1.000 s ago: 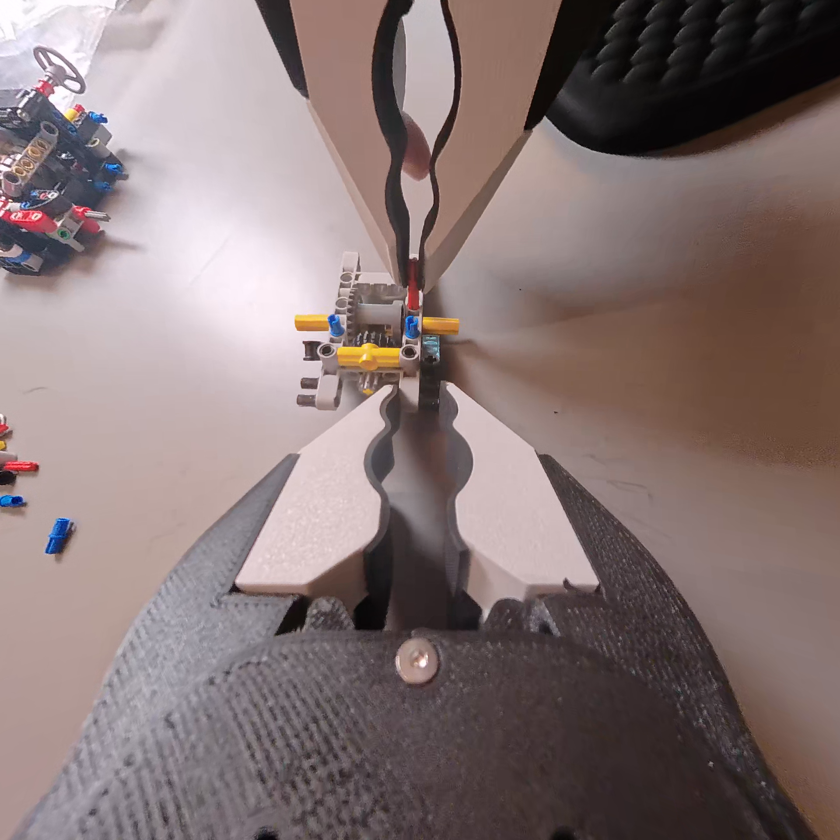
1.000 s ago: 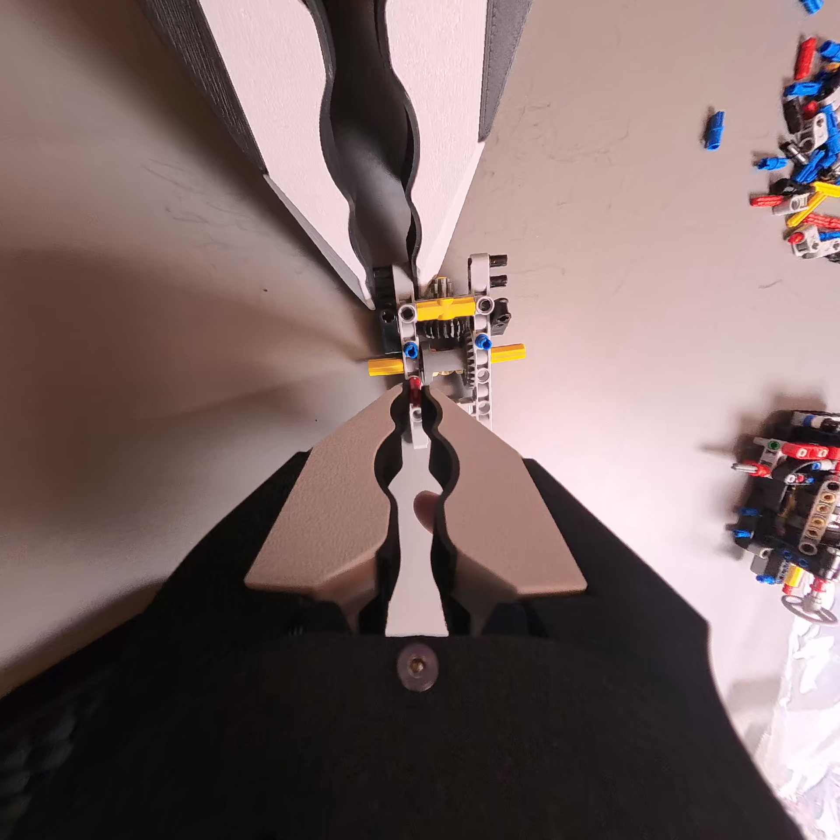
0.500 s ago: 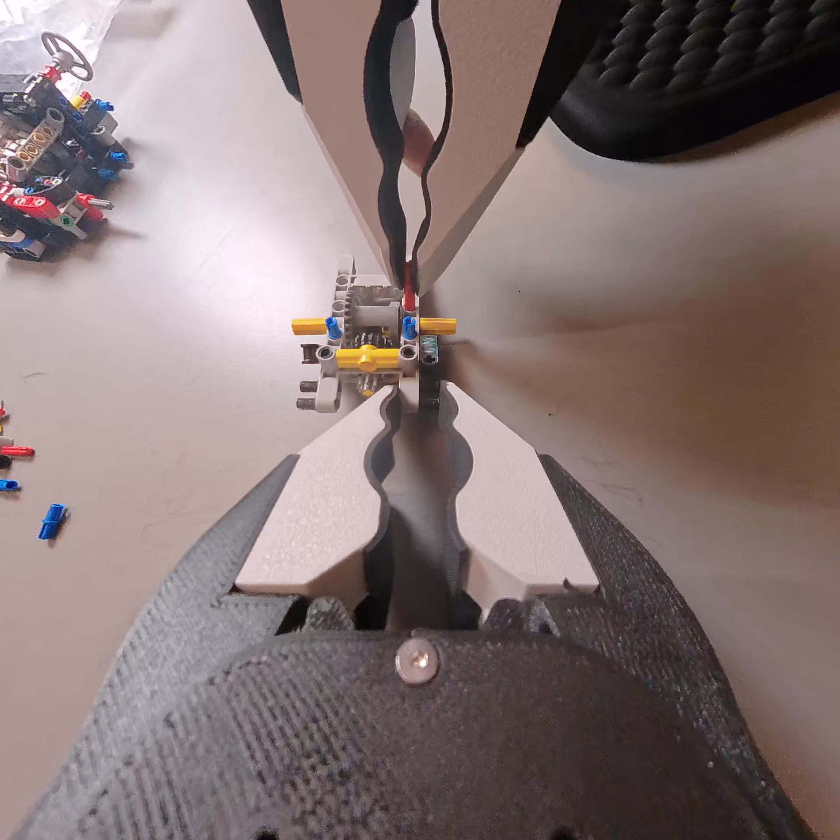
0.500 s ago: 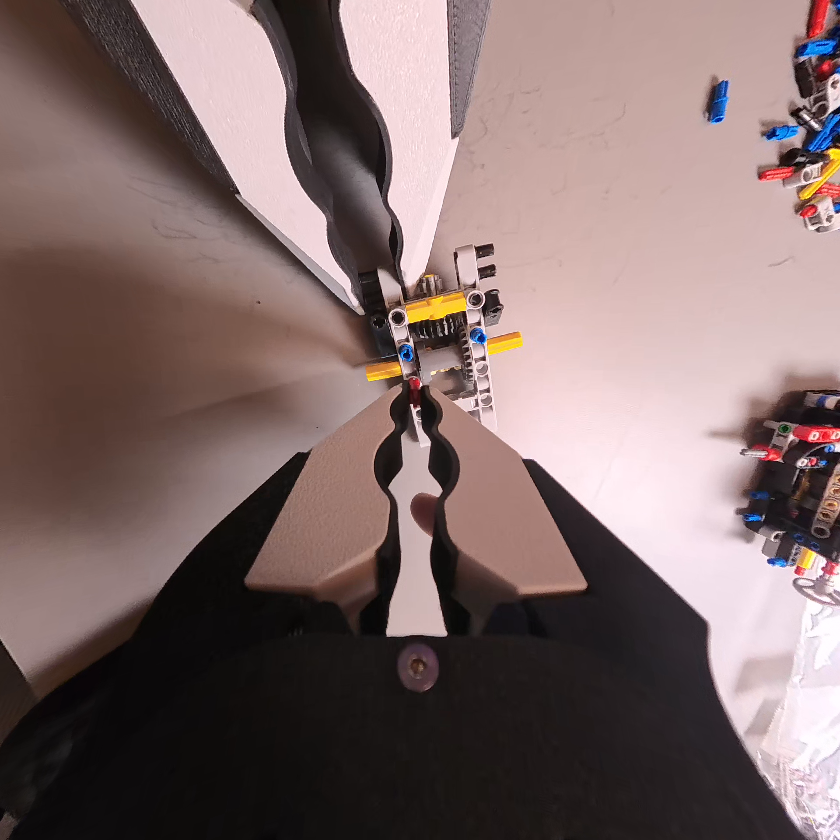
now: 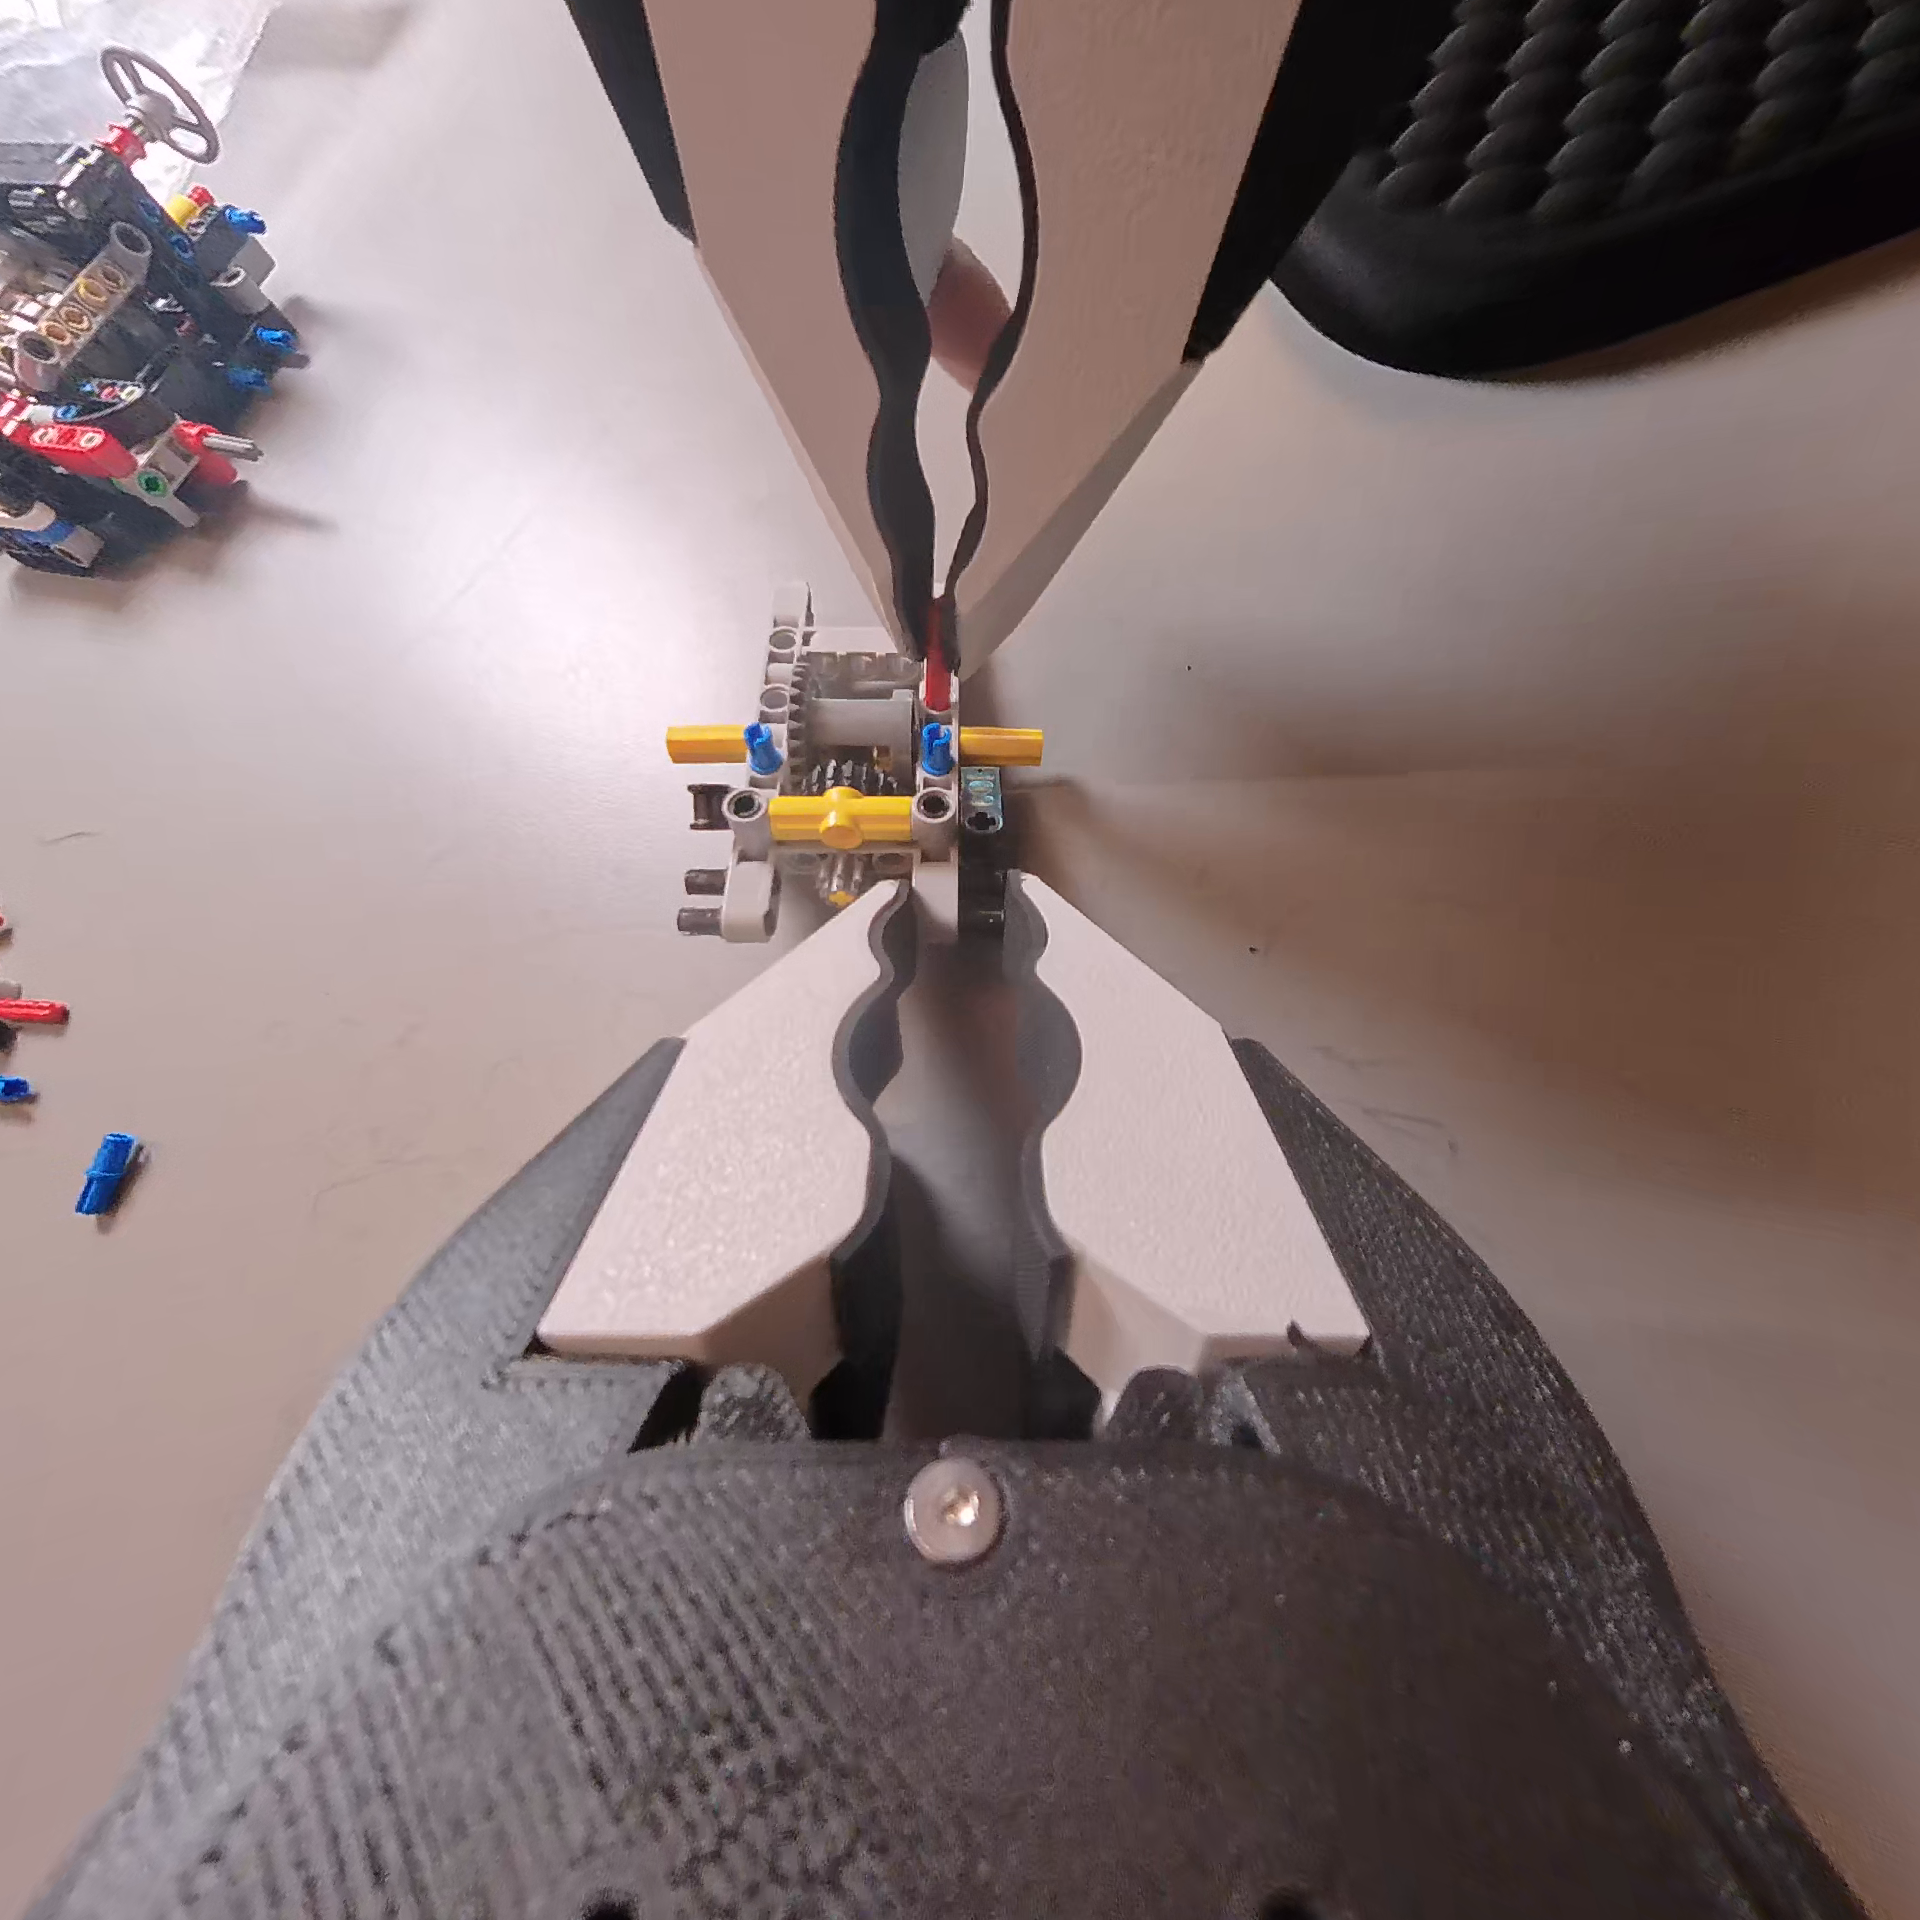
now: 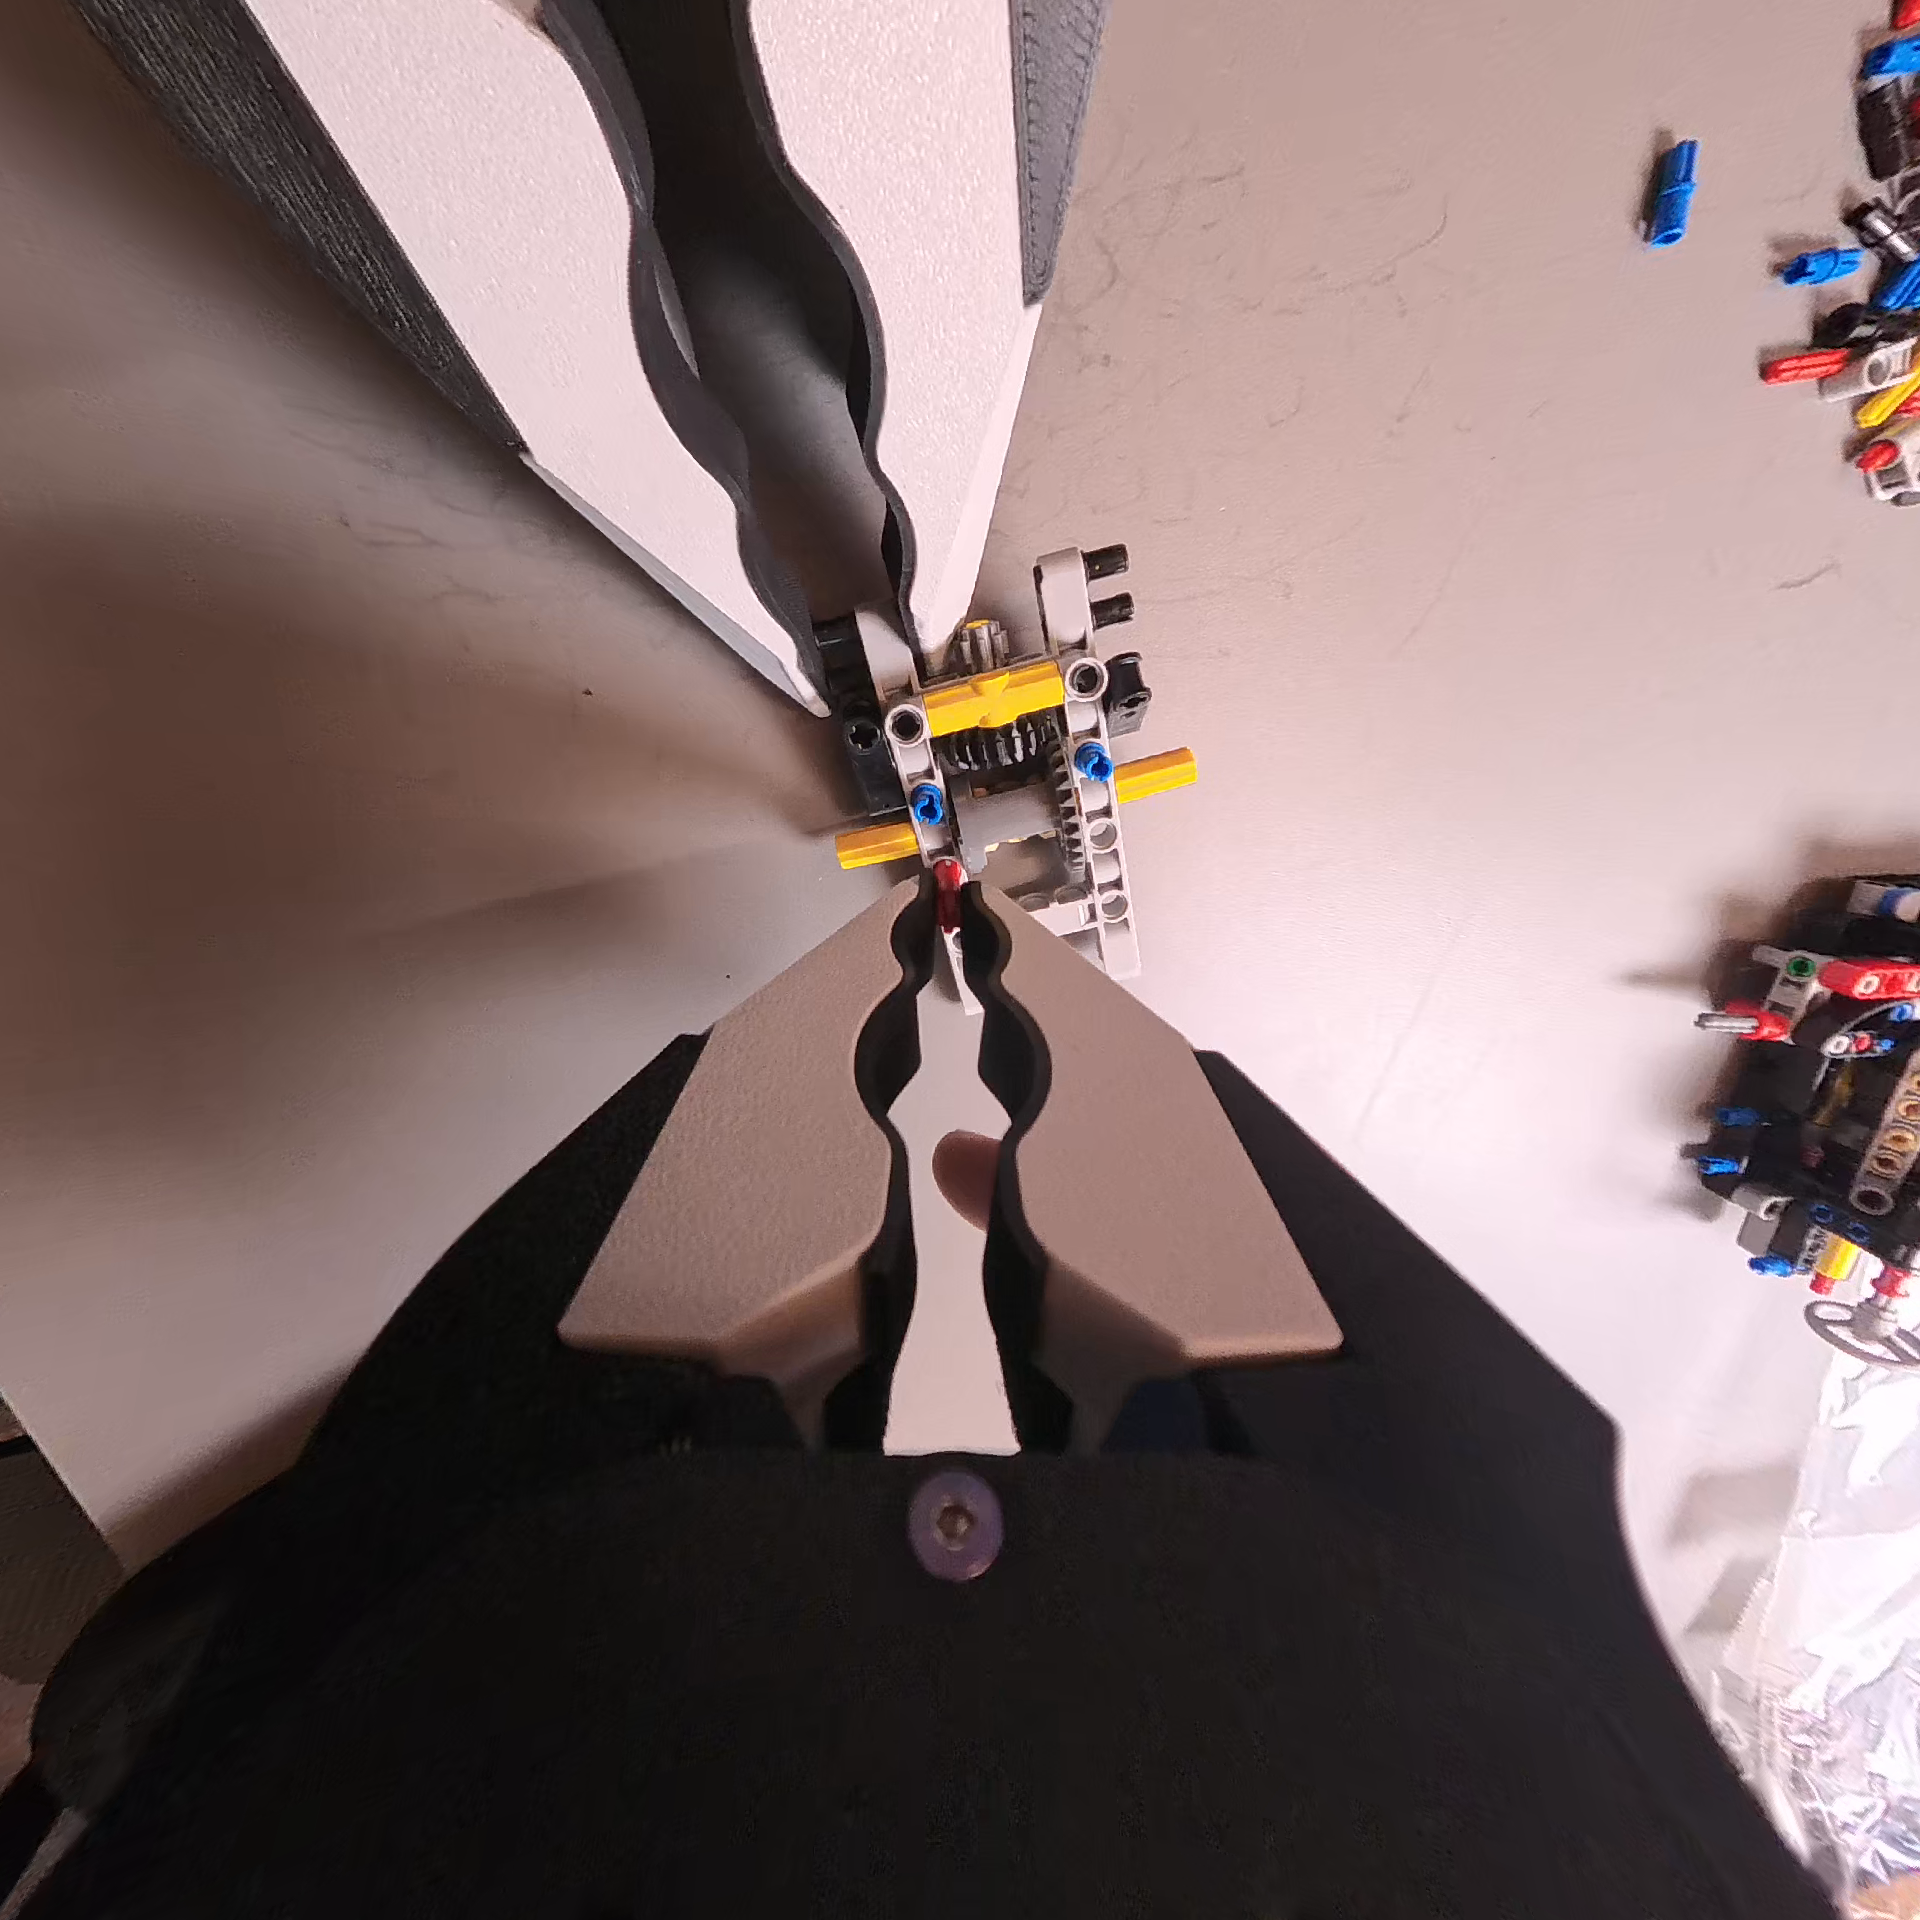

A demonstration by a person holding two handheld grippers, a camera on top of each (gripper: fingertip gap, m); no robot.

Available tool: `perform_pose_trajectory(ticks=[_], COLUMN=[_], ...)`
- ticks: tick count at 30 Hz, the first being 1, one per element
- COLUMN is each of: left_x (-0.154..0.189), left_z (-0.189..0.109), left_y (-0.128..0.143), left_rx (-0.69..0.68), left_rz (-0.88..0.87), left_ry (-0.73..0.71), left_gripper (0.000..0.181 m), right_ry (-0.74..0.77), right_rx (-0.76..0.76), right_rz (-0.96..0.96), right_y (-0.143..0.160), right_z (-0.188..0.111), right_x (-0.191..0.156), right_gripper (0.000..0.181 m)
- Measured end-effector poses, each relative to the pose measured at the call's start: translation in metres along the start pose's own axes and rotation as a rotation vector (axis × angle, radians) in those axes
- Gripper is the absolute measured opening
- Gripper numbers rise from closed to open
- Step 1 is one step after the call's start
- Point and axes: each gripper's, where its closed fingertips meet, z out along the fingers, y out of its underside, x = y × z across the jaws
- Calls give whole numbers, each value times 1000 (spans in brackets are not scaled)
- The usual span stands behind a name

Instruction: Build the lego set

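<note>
Lego gearbox assembly (image 5: 847, 800) of grey beams, dark gears and yellow axles, resting on the beige desk (image 5: 468, 727) between two opposed grippers. Nearest in the left wrist view, left gripper (image 5: 961, 909) with jaws pinching the assembly's near end, over a grey beam and a black beam side by side. Just beyond, a yellow cross piece (image 5: 842, 821) across the frame, two blue pins (image 5: 762, 743) upright on the beams, yellow axle ends (image 5: 701, 745) poking out both sides. At the far end, right gripper (image 5: 940, 644) with jaws pressed on a small red pin (image 5: 938, 675) set against the grey beam; same red pin (image 6: 947, 902) at its fingertips in the right wrist view, a fingertip visible behind the jaws. Off to the side, well apart, a loose blue pin (image 5: 107, 1174) and scattered small parts (image 6: 1870, 343). Farther away, a larger built chassis (image 5: 104, 353) with a grey steering wheel (image 5: 161, 94), beside crinkled clear plastic (image 6: 1829, 1621). Black mesh object (image 5: 1621, 177) at the far desk edge.
</note>
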Motion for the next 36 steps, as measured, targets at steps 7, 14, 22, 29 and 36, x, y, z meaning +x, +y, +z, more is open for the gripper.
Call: perform_pose_trajectory(ticks=[7, 14, 22, 29, 36], left_x=[-1, -1, -1, -2, -3], left_z=[-1, -1, -1, 0, 0], left_y=[1, 2, 2, 2, 2], left_rx=[-2, -7, -10, -10, -13], left_rz=[-14, -15, -19, -26, -43], left_ry=[-8, -19, -20, -17, -20], left_gripper=[14, 14, 14, 14, 14], right_ry=[34, 10, -8, 13, -20], right_rx=[-11, -23, -29, -29, -51], right_rz=[-7, 33, 66, 78, 89], right_y=[-3, -2, -4, -3, -3], right_z=[1, 2, 2, 2, 3], right_x=[2, 3, 3, 3, 3], right_gripper=[3, 3, 3, 3, 3])
